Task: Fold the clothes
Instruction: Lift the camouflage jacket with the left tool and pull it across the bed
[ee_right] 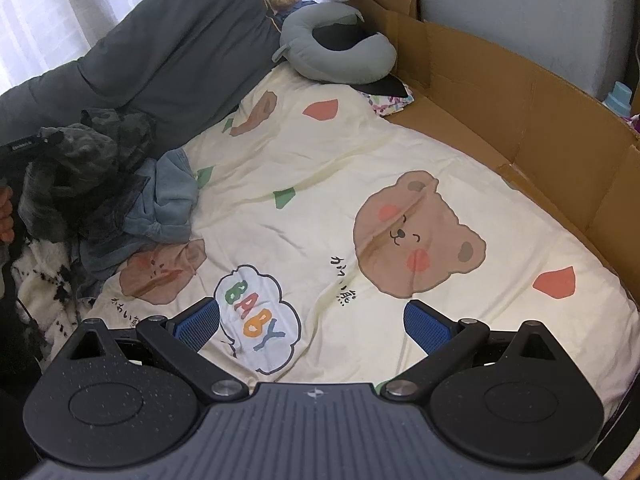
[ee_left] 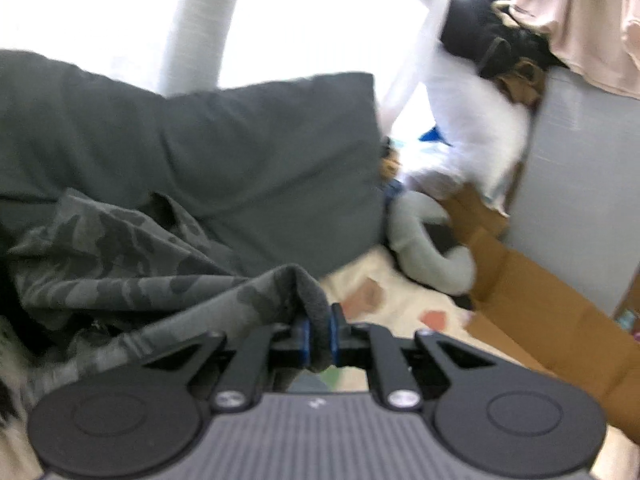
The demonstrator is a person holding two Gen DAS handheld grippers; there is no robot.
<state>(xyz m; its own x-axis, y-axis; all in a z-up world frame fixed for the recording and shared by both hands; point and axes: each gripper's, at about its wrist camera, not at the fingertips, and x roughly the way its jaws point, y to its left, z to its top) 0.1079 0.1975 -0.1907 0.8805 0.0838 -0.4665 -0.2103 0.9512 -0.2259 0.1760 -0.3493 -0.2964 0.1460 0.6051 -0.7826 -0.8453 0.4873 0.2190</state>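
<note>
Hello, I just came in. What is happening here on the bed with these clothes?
A person is sorting laundry to fold, with tongs in each hand. The left tongs are shut on a fold of a camouflage garment, taken from the clothes pile at the edge of the bear-print sheet. The right tongs are open and empty, above the sheet. Nothing is laid out flat or folded yet.

The left wrist view sits low and close behind its claw (ee_left: 319, 338), facing across the bed toward the grey neck pillow (ee_left: 424, 240). The right wrist view looks from higher up, tilted down over the bedsheet (ee_right: 320, 184), with that neck pillow (ee_right: 340, 56) far beyond. Both share the pillow, the dark bolster (ee_left: 240, 152) left of it and the cardboard (ee_right: 500, 92) to its right.
</note>
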